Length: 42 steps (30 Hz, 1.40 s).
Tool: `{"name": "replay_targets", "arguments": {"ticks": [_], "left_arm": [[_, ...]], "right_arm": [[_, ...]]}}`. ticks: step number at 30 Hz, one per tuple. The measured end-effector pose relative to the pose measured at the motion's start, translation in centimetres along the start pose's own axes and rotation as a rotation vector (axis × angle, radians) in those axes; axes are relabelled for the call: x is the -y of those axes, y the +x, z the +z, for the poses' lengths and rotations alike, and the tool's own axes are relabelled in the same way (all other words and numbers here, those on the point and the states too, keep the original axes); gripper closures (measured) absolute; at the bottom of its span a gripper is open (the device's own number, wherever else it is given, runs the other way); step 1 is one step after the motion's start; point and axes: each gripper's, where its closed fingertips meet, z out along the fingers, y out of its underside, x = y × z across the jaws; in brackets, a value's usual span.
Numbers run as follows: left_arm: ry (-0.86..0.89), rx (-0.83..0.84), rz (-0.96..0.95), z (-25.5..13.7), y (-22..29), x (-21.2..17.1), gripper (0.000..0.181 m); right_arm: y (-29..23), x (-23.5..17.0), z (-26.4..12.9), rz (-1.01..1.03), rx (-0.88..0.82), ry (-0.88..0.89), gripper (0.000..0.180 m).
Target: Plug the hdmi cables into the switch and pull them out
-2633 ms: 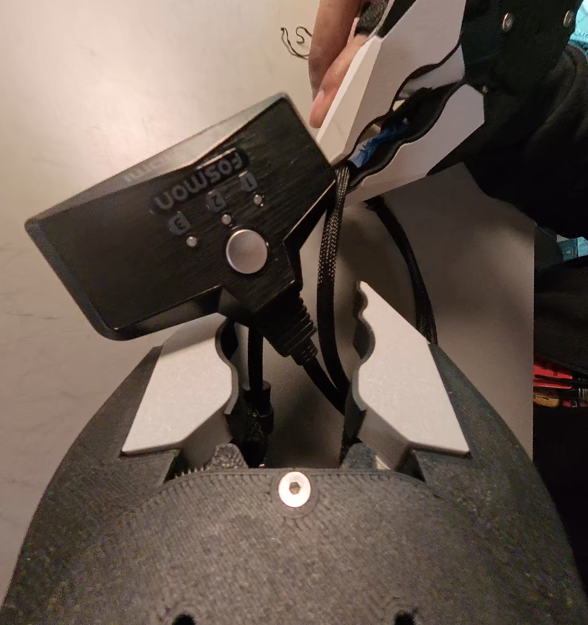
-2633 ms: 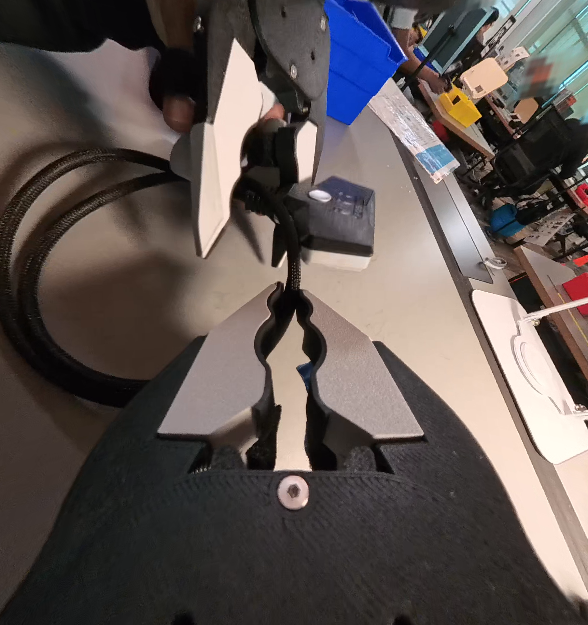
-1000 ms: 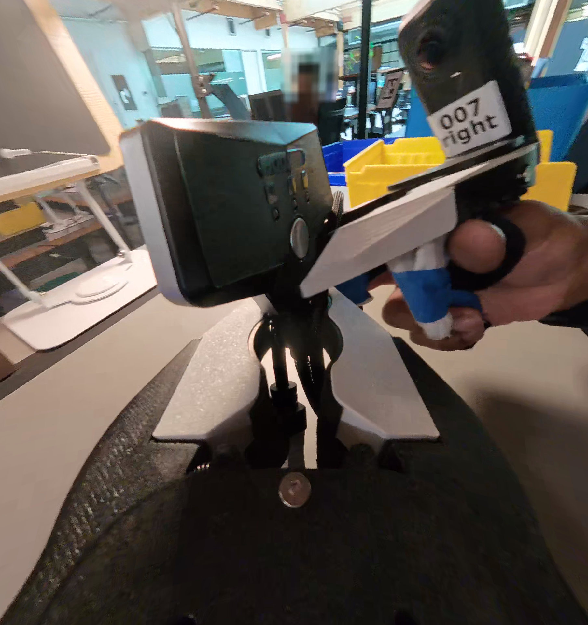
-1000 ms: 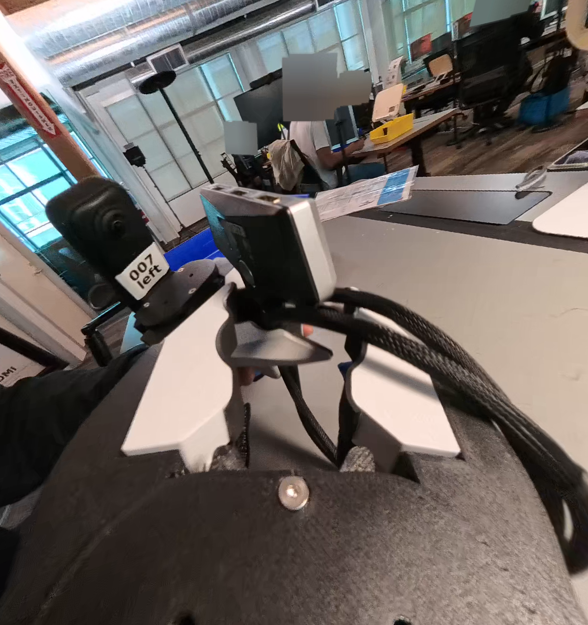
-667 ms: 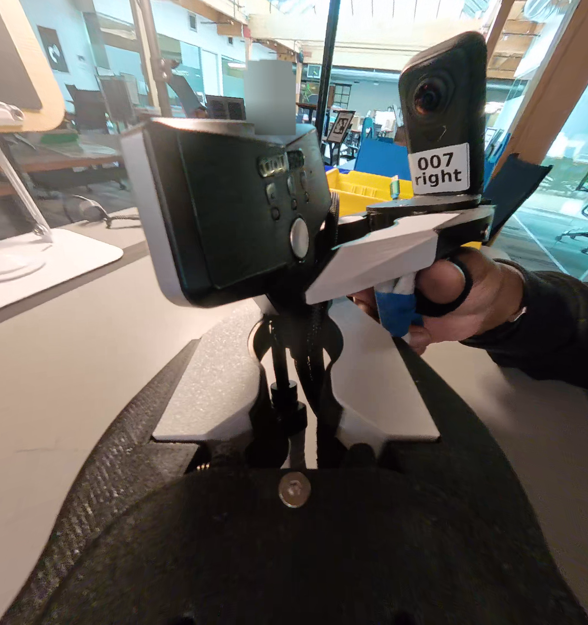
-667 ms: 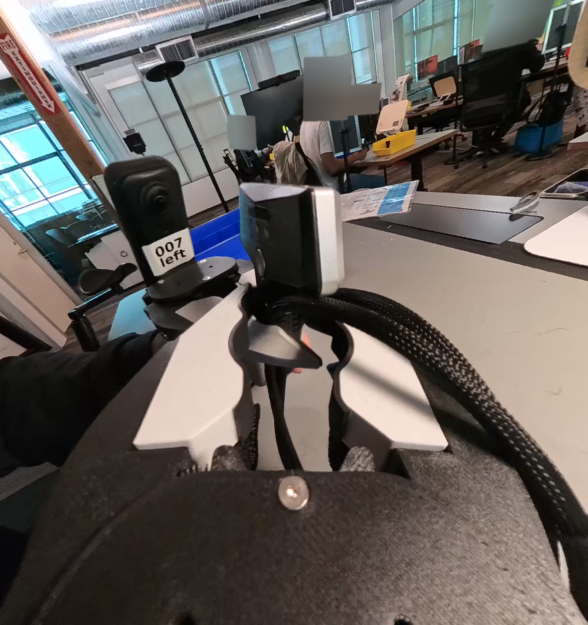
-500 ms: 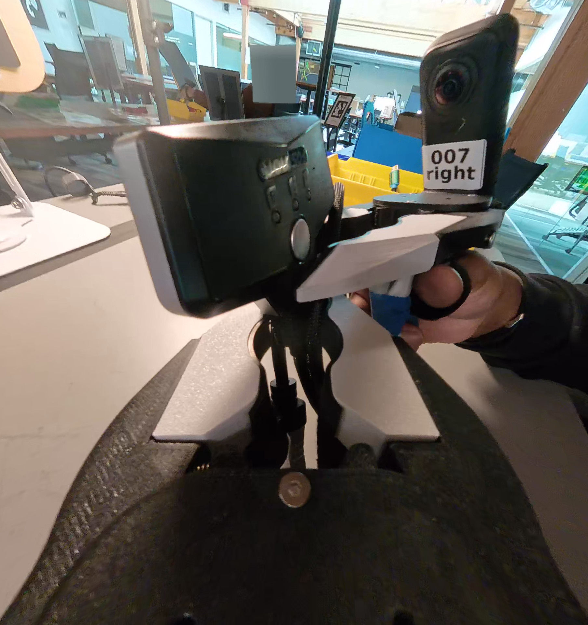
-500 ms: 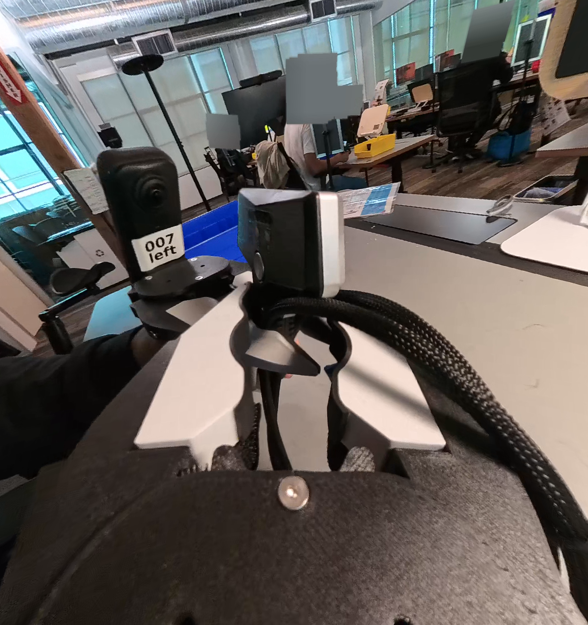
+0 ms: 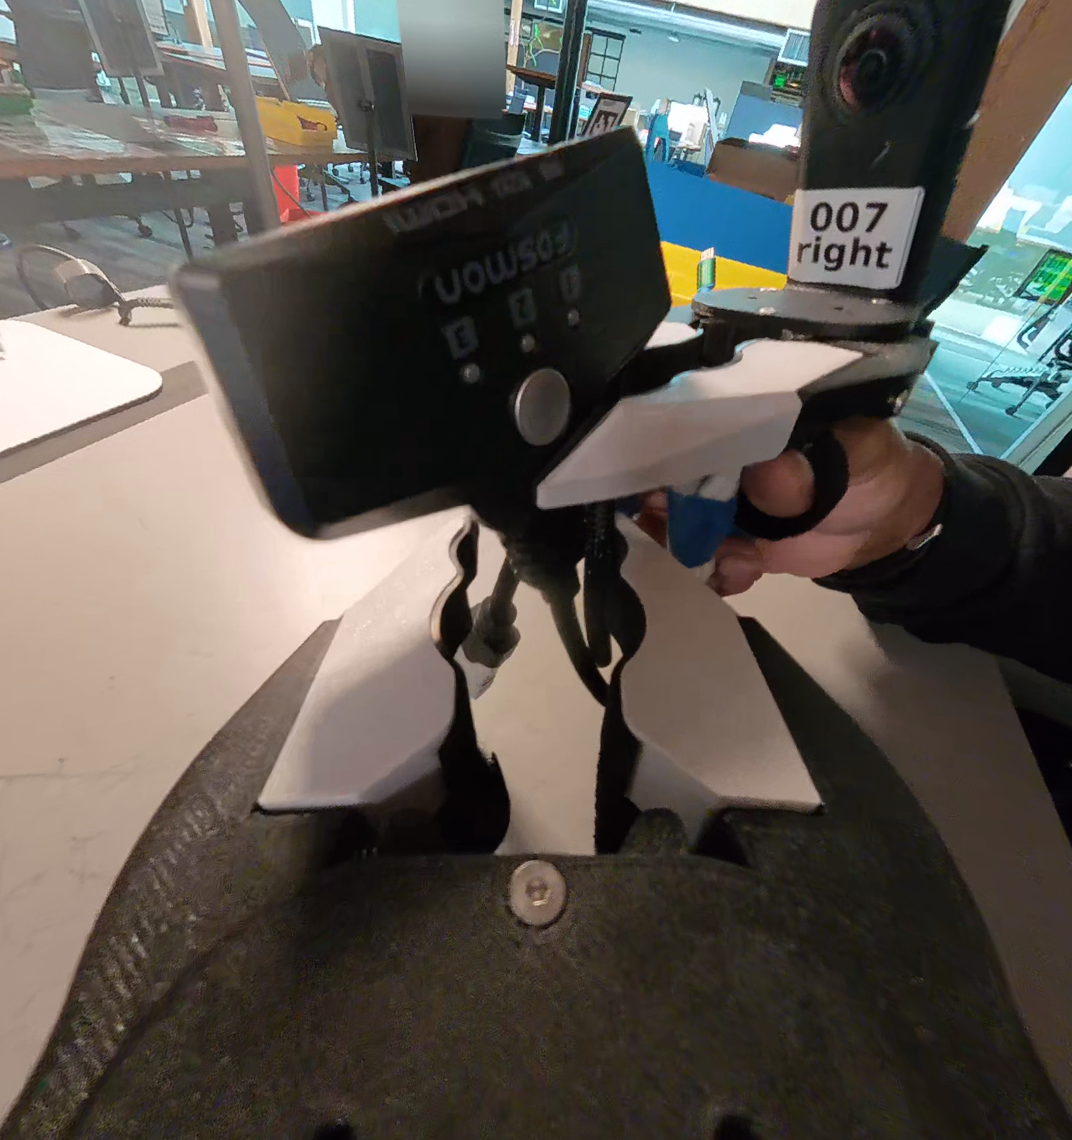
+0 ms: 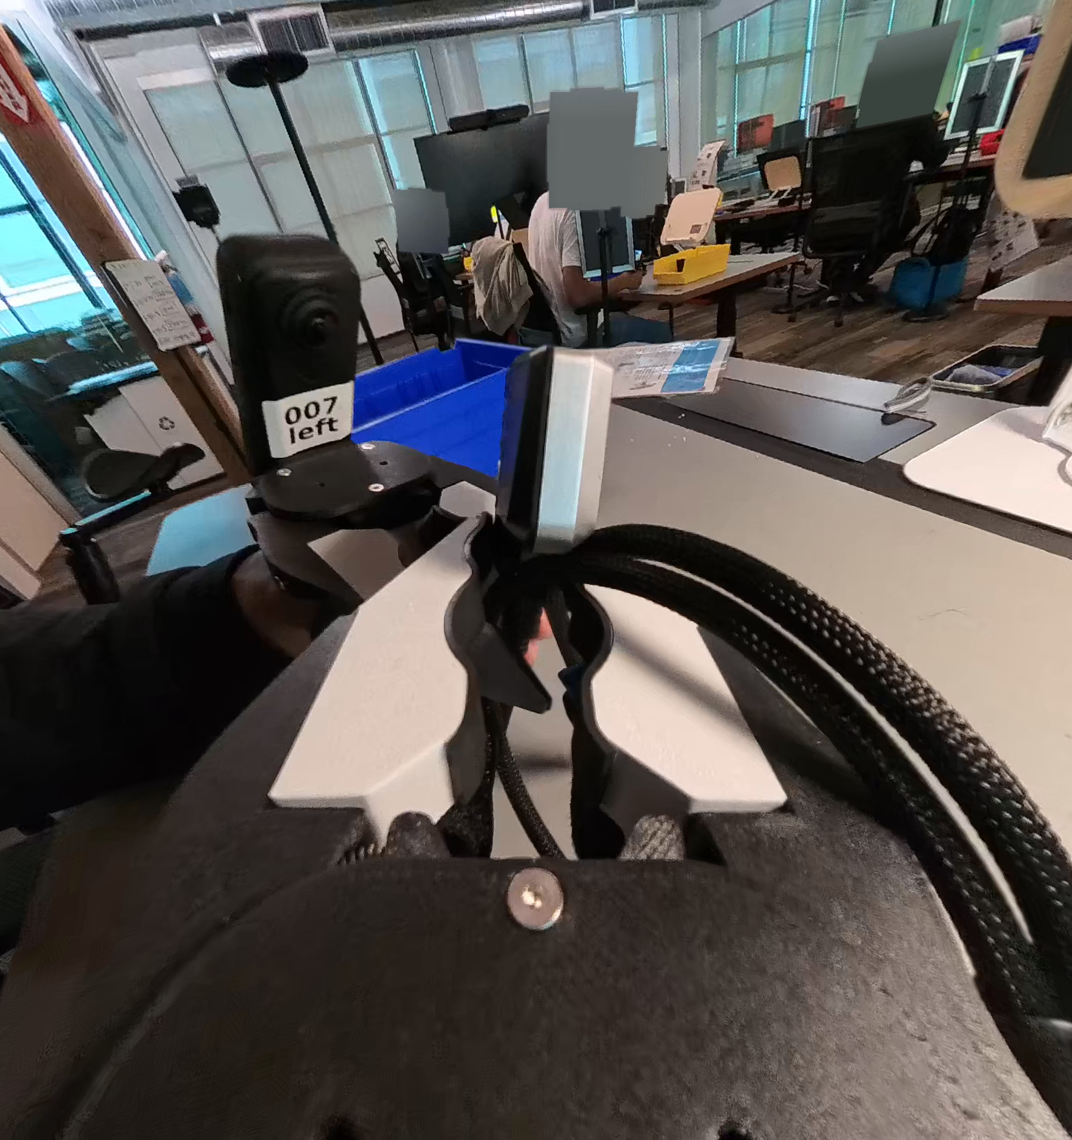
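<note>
Switch (image 9: 422, 345) aloft, left gripper (image 9: 536, 592) jaws parted, right gripper (image 10: 527, 617) jaws narrow around braided cable (image 10: 829, 666)

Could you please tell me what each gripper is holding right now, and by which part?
The right gripper clamps a plug just under the switch. The left gripper is open, holding nothing; cables pass loosely between its fingers.

I work over a pale grey table (image 10: 891, 592). On its far side lie a dark flat mat (image 10: 792, 416), a white stand base (image 10: 1008, 481) at the right edge, a blue bin (image 10: 422, 395) and a clear packet (image 10: 669, 367) with a blue-and-white sheet inside, which seems to rest partly on the bin. A loop of black braided cable (image 10: 879, 697) appears to rest on the surface beside me.
</note>
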Motion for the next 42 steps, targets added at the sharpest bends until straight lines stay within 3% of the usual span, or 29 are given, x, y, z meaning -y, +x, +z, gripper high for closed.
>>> {"name": "replay_targets", "arguments": {"ticks": [5,11,16,21,25,30,42], "left_arm": [[0.091,-0.063,0.01,-0.9,1.0,1.7,0.136],[0.197,-0.047,-0.026,-2.7,0.0,3.8,0.139],[0.197,-0.013,-0.031,-2.7,-0.6,3.6,0.144],[0.163,-0.016,-0.003,-1.9,0.1,3.0,0.144],[0.13,-0.018,0.025,-1.0,0.6,2.3,0.144],[0.087,-0.02,0.048,-0.2,0.8,1.1,0.145],[0.03,-0.019,0.035,0.7,-0.1,-0.5,0.146]], "right_arm": [[0.7,2.0,-2.0,0.046,0.006,0.023,0.157],[3.0,5.4,-7.6,0.017,-0.045,0.006,0.157],[4.7,8.3,-14.8,-0.156,-0.032,-0.218,0.158],[11.5,9.5,-23.2,-0.351,-0.111,-0.572,0.157],[19.4,6.5,-29.9,-0.323,-0.238,-0.935,0.157],[23.7,0.6,-34.6,-0.162,-0.239,-1.232,0.156],[24.9,-8.2,-35.0,-0.049,-0.111,-1.592,0.15]]}}
